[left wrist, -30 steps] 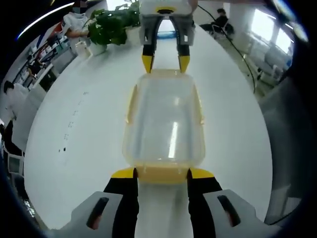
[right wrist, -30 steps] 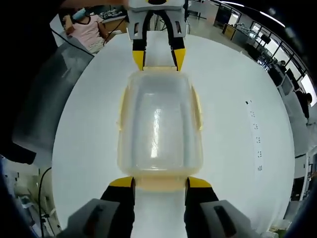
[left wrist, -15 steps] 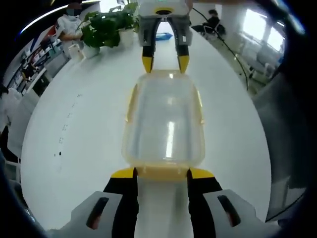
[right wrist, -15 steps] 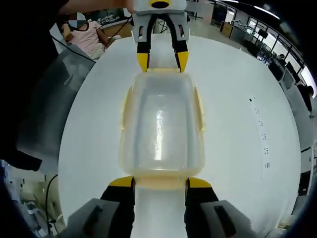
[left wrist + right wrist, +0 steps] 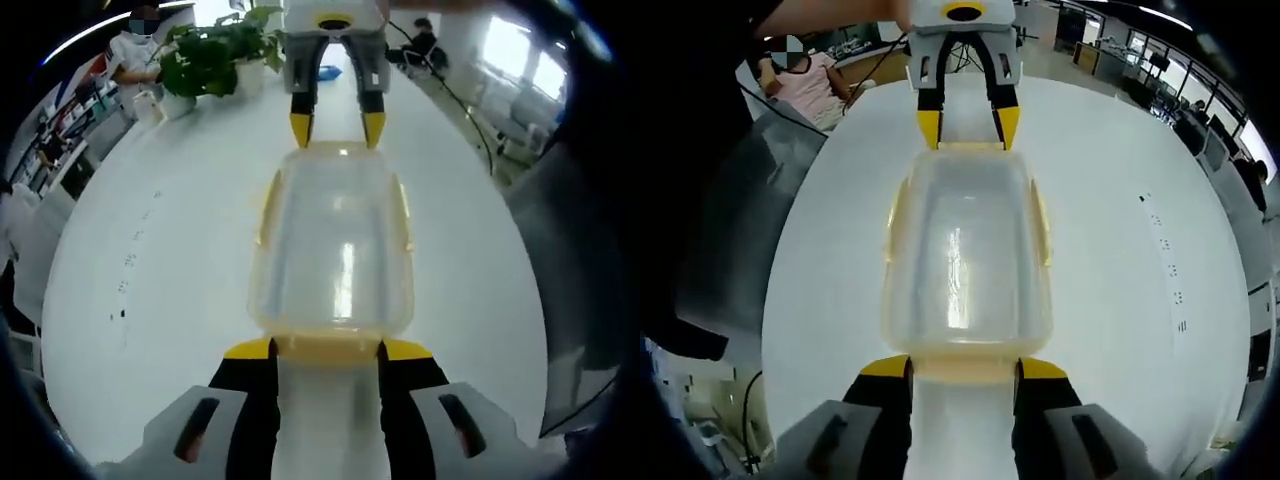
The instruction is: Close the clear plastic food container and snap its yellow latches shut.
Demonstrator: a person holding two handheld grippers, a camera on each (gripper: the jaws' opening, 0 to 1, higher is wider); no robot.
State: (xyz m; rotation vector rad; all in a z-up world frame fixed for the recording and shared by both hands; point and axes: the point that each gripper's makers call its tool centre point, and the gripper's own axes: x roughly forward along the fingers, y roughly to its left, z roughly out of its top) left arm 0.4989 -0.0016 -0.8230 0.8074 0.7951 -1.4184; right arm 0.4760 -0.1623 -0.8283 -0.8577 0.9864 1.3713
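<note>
Lid already down on the clear container (image 5: 335, 250), sitting on the white table (image 5: 170, 280) lengthwise between the two tools. Latching step in hand, judging by the layout: left gripper (image 5: 325, 350) spread wide, jaws straddling the yellow end latch (image 5: 325, 348) at the near end, tips just beside it; right gripper (image 5: 962, 368) likewise parted around the latch (image 5: 965, 370) at the opposite end. Neither clamped on anything, both simply bracketing the ends. Long-side latches (image 5: 892, 222) seemingly flared outward, though hard to confirm through the lens curve. Next move probably calling for a downward press or pinch on each end flap until it clicks, with the box kept from sliding on the smooth top; risk of skidding if only one end gets pushed. Compared with a second ago: almost no change at the box, same straddle at both ends; only the background swung slightly, plant (image 5: 215, 55) nearer the top edge, so a small camera tilt, not a shift of the box.
</note>
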